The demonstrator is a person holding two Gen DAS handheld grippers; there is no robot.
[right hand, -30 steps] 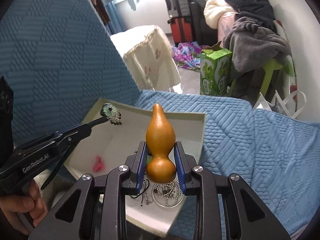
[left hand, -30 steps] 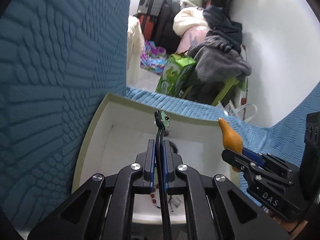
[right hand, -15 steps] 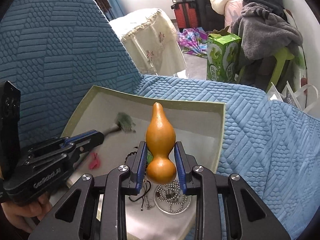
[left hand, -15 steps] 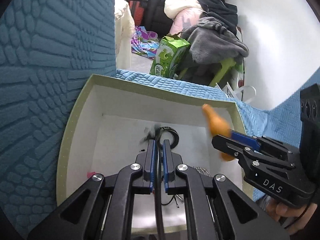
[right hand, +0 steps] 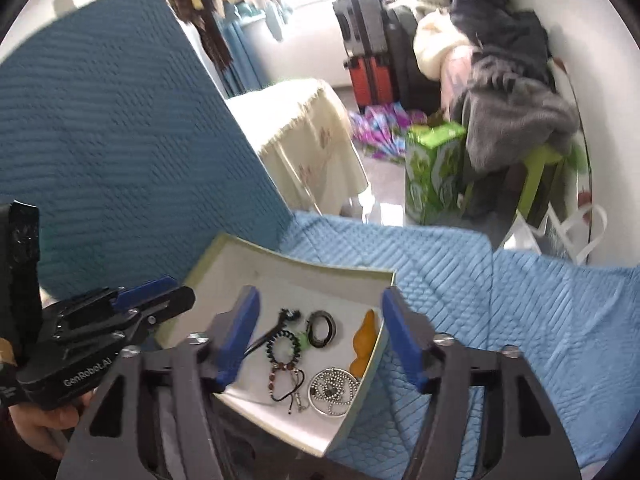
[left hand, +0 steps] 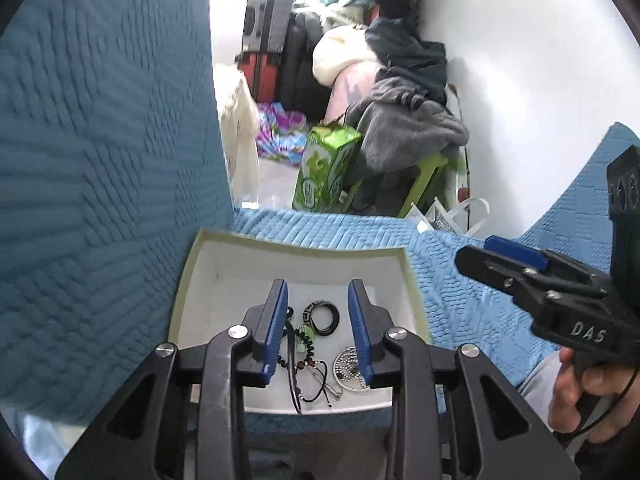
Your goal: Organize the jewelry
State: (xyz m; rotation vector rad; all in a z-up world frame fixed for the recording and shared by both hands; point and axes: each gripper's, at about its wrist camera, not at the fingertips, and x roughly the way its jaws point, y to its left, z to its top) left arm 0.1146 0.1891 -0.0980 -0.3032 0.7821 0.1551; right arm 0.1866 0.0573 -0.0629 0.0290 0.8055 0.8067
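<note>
A shallow white box (left hand: 224, 276) (right hand: 224, 268) lies on a blue quilted seat. In it lie an orange gourd (right hand: 364, 344) against the right wall, a black ring (left hand: 324, 316) (right hand: 321, 328), a dark bead bracelet (right hand: 283, 347), a black hair stick with a green ornament (left hand: 294, 368) (right hand: 276, 326), a silver bead coil (left hand: 349, 368) (right hand: 332, 392) and a corded pendant (right hand: 288, 384). My left gripper (left hand: 318, 332) is open and empty above the box. My right gripper (right hand: 320, 336) is open and empty above the box; it also shows in the left wrist view (left hand: 520, 268).
A dark blue quilted backrest (left hand: 100, 140) (right hand: 120, 140) rises left of the box. The light blue seat (right hand: 520, 320) spreads to the right. Beyond the seat edge are a green carton (left hand: 328, 168), a clothes pile (left hand: 408, 120), suitcases (left hand: 264, 48) and a cloth-covered table (right hand: 308, 140).
Both grippers opened and drew back. The gourd left my right gripper and the hair stick left my left gripper; both now lie in the box.
</note>
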